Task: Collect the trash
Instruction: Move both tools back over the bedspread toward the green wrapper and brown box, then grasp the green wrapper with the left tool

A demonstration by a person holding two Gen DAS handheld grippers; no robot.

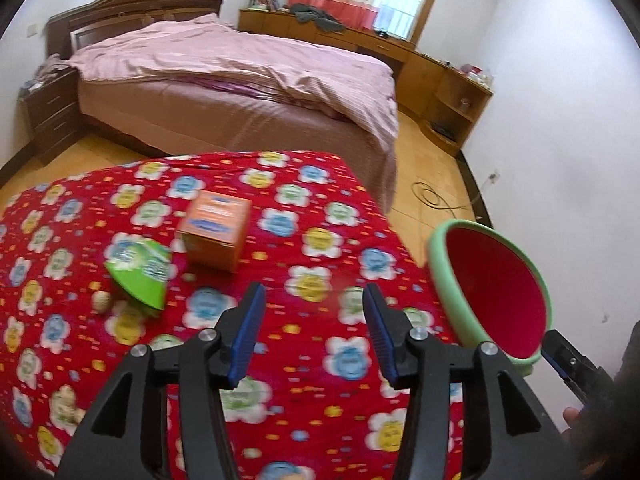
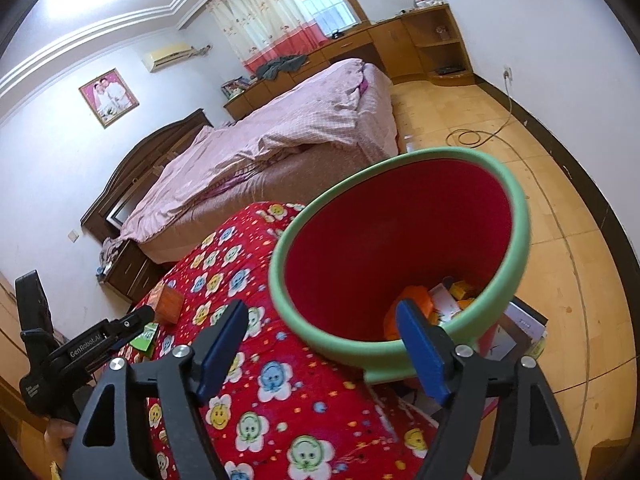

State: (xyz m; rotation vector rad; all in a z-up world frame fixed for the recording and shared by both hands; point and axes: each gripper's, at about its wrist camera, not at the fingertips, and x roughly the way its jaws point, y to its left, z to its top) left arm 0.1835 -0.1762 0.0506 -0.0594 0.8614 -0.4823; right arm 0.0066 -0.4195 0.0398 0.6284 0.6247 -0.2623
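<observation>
Ahead-left of the left gripper's (image 1: 316, 336) jaws, on the quilt (image 1: 304, 400), a box (image 1: 214, 230) stands behind a packet (image 1: 140, 274) — the bin (image 1: 444, 280) sits right, trash (image 2: 430, 306) inside.

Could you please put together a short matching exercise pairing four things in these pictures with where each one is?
Things:
1. orange box
2. green packet
3. bin
4. left hand-held gripper

Places:
A. beside the red flowered cloth, some rubbish already in it
B. open and empty above the cloth
C. standing on the cloth, toward its far side
D. lying on the cloth, next to a small crumpled ball

Pairs: 1-C, 2-D, 3-A, 4-B
</observation>
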